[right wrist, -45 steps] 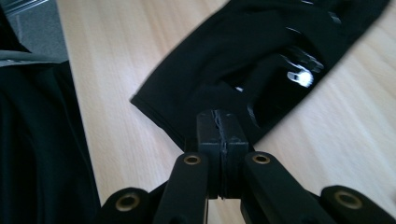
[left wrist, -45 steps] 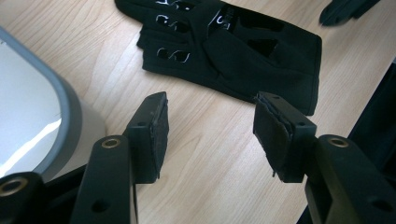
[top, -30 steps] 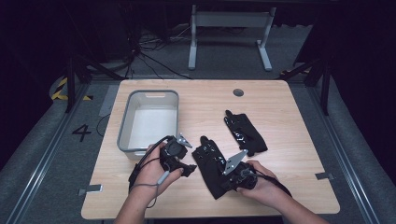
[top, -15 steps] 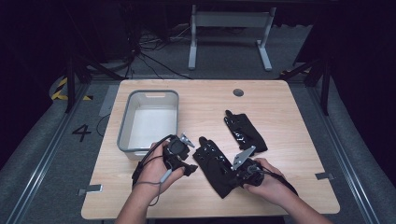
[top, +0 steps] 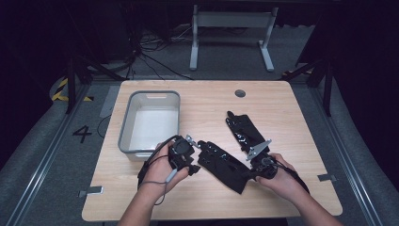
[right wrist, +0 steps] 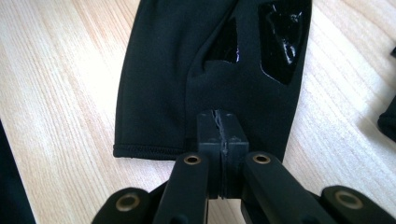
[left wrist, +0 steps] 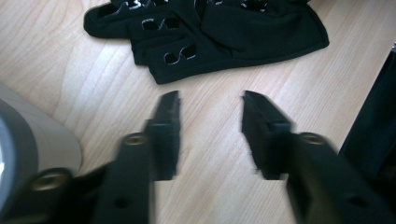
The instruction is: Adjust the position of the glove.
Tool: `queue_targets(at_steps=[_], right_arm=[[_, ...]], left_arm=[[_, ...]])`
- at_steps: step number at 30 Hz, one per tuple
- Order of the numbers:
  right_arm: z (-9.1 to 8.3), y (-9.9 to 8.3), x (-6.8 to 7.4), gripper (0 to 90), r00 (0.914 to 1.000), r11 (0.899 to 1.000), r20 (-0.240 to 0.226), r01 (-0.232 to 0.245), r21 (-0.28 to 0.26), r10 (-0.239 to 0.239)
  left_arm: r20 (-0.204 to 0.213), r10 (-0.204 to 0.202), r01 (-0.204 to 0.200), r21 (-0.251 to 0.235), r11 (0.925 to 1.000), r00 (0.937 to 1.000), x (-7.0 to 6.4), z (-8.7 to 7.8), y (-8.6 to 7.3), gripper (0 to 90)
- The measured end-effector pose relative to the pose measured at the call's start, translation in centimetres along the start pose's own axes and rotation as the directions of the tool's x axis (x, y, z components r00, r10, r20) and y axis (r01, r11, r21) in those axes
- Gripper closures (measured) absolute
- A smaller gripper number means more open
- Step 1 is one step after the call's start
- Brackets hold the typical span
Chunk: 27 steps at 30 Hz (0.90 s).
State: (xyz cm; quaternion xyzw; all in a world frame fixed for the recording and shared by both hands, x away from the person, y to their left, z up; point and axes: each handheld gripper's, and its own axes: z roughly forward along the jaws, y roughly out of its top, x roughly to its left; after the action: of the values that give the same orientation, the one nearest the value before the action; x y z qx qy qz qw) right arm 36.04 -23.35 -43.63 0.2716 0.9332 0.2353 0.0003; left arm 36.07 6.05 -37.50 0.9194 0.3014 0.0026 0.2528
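Fingers first: our right gripper (right wrist: 219,135) is pinching the cuff edge of the near glove (right wrist: 205,60), jaws pressed together with black fabric between them in the right gripper view. We are holding our left gripper (left wrist: 210,130) with jaws spread wide, nothing between them, tips hovering over bare wood just short of that glove's finger end (left wrist: 187,32) in the left gripper view.

From the high view, both our hands are sitting near the front edge of the table (top: 291,94). Left gripper (top: 184,155) is resting just beside the glove's left end, right gripper (top: 261,165) is gripping its right end. Near glove (top: 221,162) is lying flat on the wood between the two grippers, running diagonally.

A bit farther back, a second black glove (top: 243,129) is lying flat, close to the right gripper's grey plate; touching or not, cannot tell.

Left of centre, a grey bin (top: 126,127) is standing on the table, its near corner just beside our left hand (top: 162,172).

At the far edge a small dark round hole (top: 240,93) is showing in the tabletop.
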Motion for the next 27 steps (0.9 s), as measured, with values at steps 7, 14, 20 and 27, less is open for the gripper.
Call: queue_targets(at_steps=[7, 14, 20, 27], right_arm=[[-2.2, -0.2, 0.7, 90.0, 0.9993, 0.996, 0.033, 0.021, -0.092, -0.018], [-3.7, -1.5, -0.6, 90.0, 0.9977, 0.990, 0.056, -0.032, -0.134, 0.040], [-4.0, -1.9, -0.7, 90.0, 0.9973, 0.989, 0.048, -0.049, -0.139, 0.056], [-3.8, -1.9, -0.6, 90.0, 0.9975, 0.989, 0.044, -0.048, -0.139, 0.055]], left_arm=[[-0.020, -0.008, 0.008, -0.010, 0.9999, 0.9998, -0.2, 1.5, 0.9, 89.9], [0.029, 0.002, -0.001, -0.039, 0.9993, 0.9996, 0.3, 3.8, 1.7, 89.9], [0.018, 0.009, -0.009, 0.007, 0.9999, 0.9998, 1.1, 5.6, 1.8, 89.7], [-0.062, 0.001, -0.004, -0.059, 0.9983, 0.9981, 1.7, 6.7, 2.3, 89.7]])
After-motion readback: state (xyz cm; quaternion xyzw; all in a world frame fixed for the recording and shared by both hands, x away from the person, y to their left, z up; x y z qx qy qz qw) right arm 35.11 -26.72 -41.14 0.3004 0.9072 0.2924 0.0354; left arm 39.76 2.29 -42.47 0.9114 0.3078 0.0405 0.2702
